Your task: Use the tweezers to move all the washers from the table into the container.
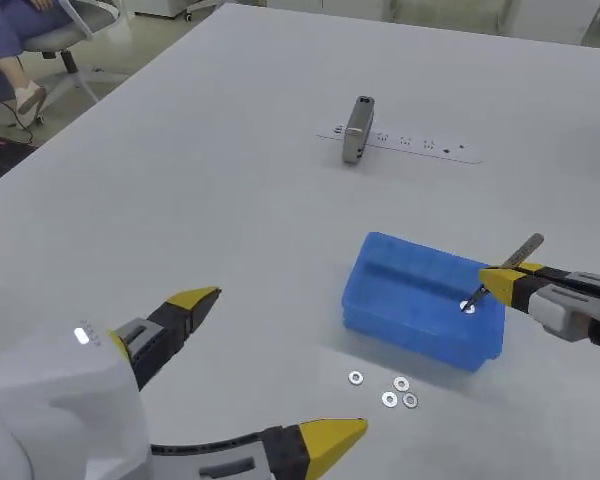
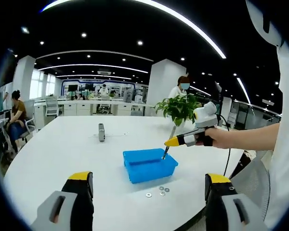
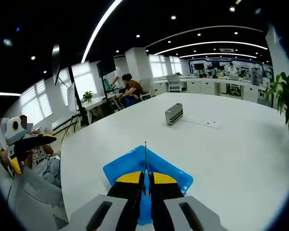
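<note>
Right claw was clamped fully shut on the tweezers. In the right gripper view the two jaws met on the shaft with no gap. The tweezer tip hung over the near right part of the blue container, with what looked like one washer at the tip. I could not tell whether it was pinched or already resting inside.

Left claw was spread wide and held nothing. It hovered over bare table, left of the container and well apart from it.

Four loose washers lay on the table just in front of the container: three in a tight cluster and one a little to the left.

Risks, as I judged them:
- The tip sat close to the container's right wall. If the washer was released too near the rim, it could bounce out or roll off across the table.
- Washers are thin and flat. A weak pinch or a tilt of the tweezers could let the washer slip before it cleared the wall.
- The clustered three were nearly touching. Reaching for one could flick its neighbours away or under the container's edge.
- The container looked light and nothing braced it, so a nudge from the tweezers could slide it onto the loose washers.
- The tweezers could twist in the claw if the tip pressed hard on the table.
</note>
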`<state>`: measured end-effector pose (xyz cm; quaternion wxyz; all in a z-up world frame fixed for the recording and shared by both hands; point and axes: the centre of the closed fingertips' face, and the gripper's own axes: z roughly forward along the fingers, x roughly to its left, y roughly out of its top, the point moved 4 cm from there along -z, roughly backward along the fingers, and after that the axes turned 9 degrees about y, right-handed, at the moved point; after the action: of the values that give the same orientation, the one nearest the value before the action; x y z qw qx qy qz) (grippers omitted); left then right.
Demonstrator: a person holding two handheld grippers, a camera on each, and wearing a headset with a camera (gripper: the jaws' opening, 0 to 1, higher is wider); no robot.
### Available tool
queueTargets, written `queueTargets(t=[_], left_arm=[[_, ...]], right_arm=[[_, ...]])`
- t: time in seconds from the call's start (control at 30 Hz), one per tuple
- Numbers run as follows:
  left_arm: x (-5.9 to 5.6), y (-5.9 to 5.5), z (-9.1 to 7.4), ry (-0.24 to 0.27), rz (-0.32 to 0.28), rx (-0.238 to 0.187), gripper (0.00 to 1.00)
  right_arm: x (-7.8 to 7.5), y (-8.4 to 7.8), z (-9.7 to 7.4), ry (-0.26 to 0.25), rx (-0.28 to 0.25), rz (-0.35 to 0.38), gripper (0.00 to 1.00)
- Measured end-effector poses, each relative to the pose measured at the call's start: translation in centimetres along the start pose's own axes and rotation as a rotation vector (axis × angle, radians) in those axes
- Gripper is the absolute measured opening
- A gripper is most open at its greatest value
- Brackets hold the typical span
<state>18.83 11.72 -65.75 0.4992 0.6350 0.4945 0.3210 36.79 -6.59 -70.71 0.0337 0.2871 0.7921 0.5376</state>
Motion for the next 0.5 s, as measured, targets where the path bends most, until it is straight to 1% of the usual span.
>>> queueTargets(t=[0.07,0.17,0.27,0.5], left_arm=[[0.1,0.1,-0.1,0.007,0.002,-0.005,0.99],[0.2,0.2,-0.2,0.015,-0.003,-0.004,0.99],[0.4,0.2,-0.3,0.023,-0.004,-0.004,0.99],[0.6,0.1,-0.4,0.034,-0.011,-0.001,0.99]], right_arm=[[-0.5,-0.5,0.4,-0.005,0.020,0.005,0.02],[-0.9,-1.2,0.9,-0.008,0.048,0.001,0.02],[-1.0,-1.9,1.3,-0.017,0.079,-0.020,0.02],[-1.0,-2.8,1.6,-0.012,0.102,-0.023,0.03]])
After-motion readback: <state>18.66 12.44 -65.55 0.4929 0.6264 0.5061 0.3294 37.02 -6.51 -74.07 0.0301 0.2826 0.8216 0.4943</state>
